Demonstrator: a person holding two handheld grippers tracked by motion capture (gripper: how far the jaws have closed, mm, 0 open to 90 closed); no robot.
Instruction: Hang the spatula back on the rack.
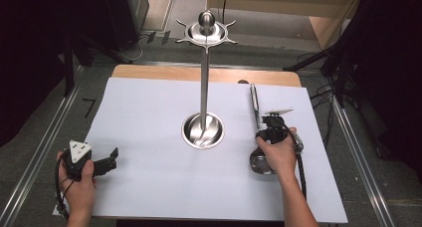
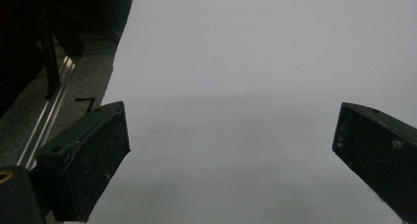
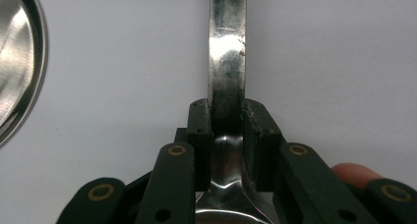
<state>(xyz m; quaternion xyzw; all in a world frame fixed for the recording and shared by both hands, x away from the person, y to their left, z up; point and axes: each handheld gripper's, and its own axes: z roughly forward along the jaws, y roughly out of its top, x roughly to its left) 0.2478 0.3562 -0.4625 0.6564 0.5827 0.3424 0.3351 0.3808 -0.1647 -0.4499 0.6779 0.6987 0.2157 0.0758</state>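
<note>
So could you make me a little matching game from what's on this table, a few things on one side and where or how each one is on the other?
Things:
1. left gripper
2. right gripper
3. steel stand
4. ladle

States:
A. upright at the middle of the white sheet, on a round dish-shaped base
B. lying flat on the sheet, handle pointing away from the person
C. jaws wide apart, nothing between them
D. jaws closed on a shiny metal handle

Pairs: 1-C, 2-D, 3-A, 4-B
</note>
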